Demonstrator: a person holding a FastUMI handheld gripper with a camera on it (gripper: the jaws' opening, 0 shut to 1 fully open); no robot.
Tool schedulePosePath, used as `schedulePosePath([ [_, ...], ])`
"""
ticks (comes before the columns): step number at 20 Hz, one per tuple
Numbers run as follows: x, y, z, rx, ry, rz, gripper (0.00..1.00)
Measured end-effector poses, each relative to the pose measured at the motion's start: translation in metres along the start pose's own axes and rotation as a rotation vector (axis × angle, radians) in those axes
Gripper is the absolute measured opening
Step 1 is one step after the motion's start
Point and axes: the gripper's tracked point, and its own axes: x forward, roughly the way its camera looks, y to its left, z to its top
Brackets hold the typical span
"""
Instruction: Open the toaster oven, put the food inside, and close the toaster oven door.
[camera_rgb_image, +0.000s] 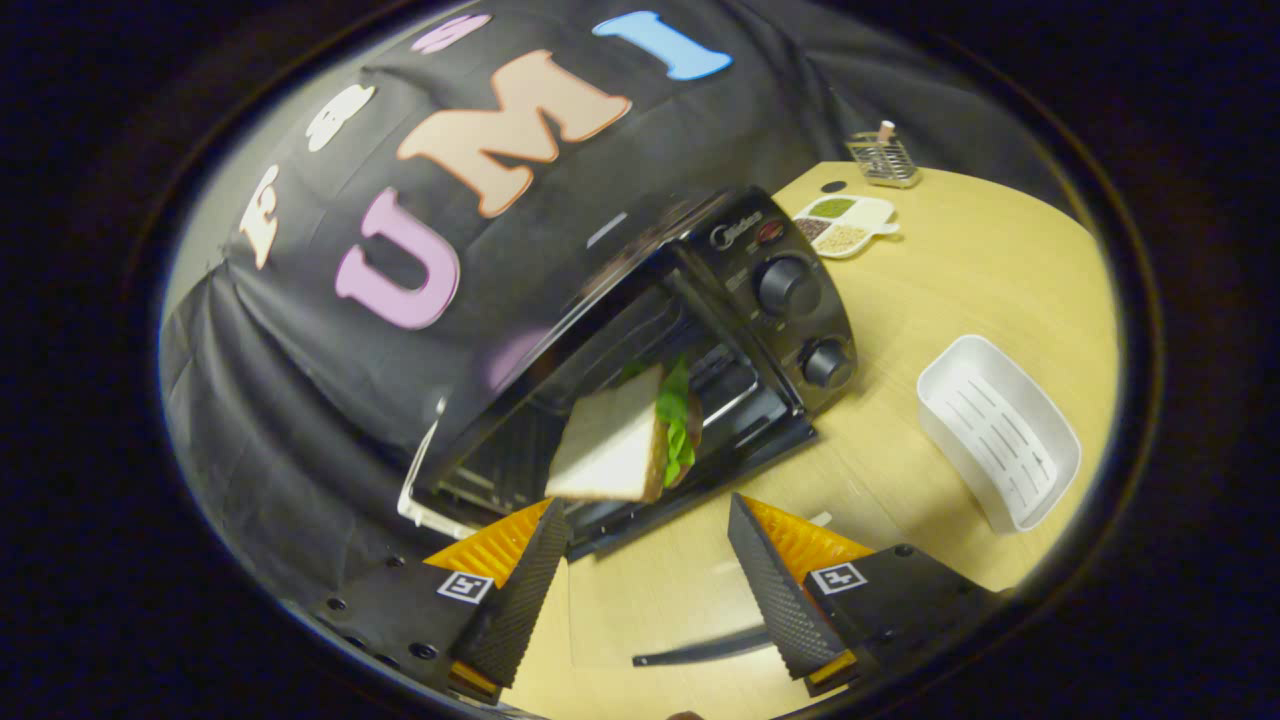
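The gripper (648, 560) hangs with its fingers spread wide and empty, the sandwich (628, 438) standing on edge just ahead of them in the mouth of the oven (770, 300), whose door (440, 500) lies open toward the gripper.

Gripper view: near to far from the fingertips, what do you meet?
Open gripper, apart from the food → white-bread sandwich with green lettuce → black toaster oven, door open → white divided dish of grains → wire metal holder.
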Motion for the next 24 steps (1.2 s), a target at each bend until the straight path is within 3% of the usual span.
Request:
schedulePosePath([
  [6, -0.031, -0.010, -0.059, -0.162, 0.230, 0.048, 0.99],
  [12, -0.056, -0.042, -0.103, -0.294, 0.422, 0.027, 0.99],
  [18, -0.054, -0.082, -0.116, -0.390, 0.481, -0.074, 0.99],
  [24, -0.040, -0.089, -0.100, -0.409, 0.432, -0.089, 1.00],
])
